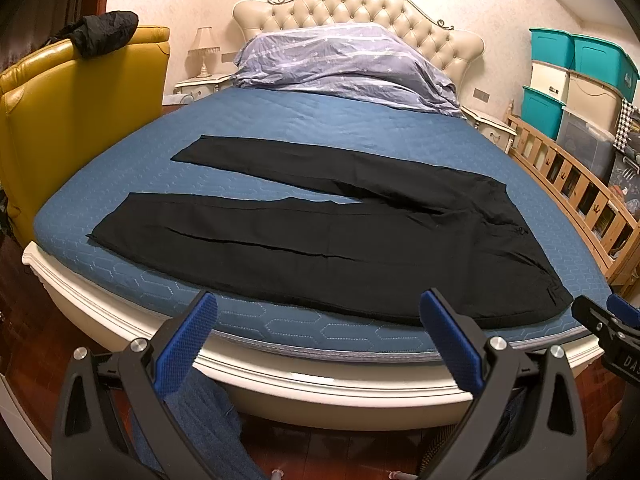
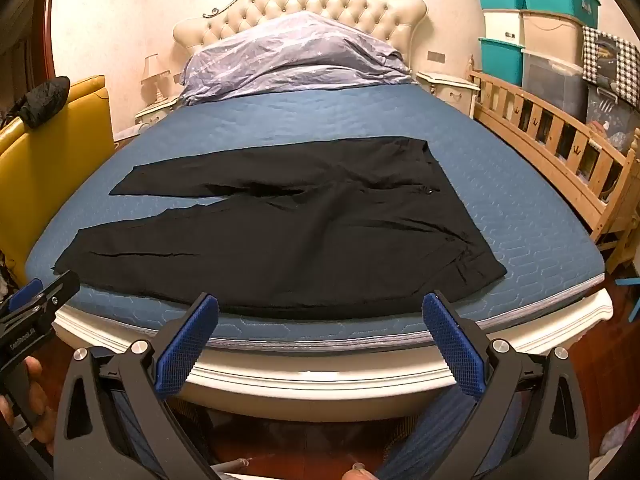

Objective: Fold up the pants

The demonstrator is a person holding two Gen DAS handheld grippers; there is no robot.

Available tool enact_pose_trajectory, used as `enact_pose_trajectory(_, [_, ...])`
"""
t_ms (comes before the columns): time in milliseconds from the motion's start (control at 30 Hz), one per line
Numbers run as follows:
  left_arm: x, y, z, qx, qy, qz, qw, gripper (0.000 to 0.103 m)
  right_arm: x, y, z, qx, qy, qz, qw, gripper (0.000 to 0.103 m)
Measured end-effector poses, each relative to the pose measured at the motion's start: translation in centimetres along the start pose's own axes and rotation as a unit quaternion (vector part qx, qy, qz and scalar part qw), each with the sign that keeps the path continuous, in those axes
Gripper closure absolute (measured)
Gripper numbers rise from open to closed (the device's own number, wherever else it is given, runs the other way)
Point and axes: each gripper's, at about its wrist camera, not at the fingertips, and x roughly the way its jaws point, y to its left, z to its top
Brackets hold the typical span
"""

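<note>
Black pants (image 1: pixel 340 240) lie spread flat on the blue mattress (image 1: pixel 280 128), legs apart and pointing left, waistband at the right. In the right wrist view the pants (image 2: pixel 300 232) fill the mattress's near half, the waist edge running down toward the front right corner. My left gripper (image 1: pixel 318 308) hovers open just in front of the bed's foot edge, nothing between its blue pads. My right gripper (image 2: pixel 320 310) is also open and empty, in front of the same edge further right. Each gripper shows at the side of the other's view.
A yellow leather chair (image 1: pixel 76 100) stands at the bed's left with a dark garment on it. A wooden railing (image 2: pixel 560 140) runs along the right side, stacked storage bins (image 2: pixel 532 28) behind it. A rumpled purple duvet (image 1: pixel 344 64) lies at the headboard. Red wooden floor is below.
</note>
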Motion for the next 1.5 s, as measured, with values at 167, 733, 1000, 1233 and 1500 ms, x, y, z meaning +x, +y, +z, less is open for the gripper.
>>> enact_pose_trajectory(167, [2.5, 0.4, 0.9, 0.001, 0.015, 0.002, 0.9999, 0.001, 3.4, -2.4, 1.7, 0.014, 0.029, 0.020, 0.999, 0.004])
enact_pose_trajectory(733, [13.5, 5.3, 5.9, -0.030, 0.094, 0.062, 0.9932, 0.001, 29.0, -20.3, 22.7, -0.001, 0.136, 0.042, 0.990, 0.004])
enact_pose_trajectory(1000, [16.8, 7.8, 7.2, -0.041, 0.114, 0.094, 0.9881, 0.001, 40.4, -23.0, 27.7, -0.054, 0.187, 0.051, 0.980, 0.004])
enact_pose_trajectory(1233, [18.1, 8.9, 7.6, -0.043, 0.122, 0.114, 0.9851, 0.001, 45.1, -22.8, 29.5, -0.102, 0.194, 0.055, 0.974, 0.004])
enact_pose_trajectory(1500, [19.7, 10.3, 7.9, -0.059, 0.136, 0.128, 0.9806, 0.001, 49.0, -20.7, 29.7, -0.166, 0.255, 0.089, 0.948, 0.004])
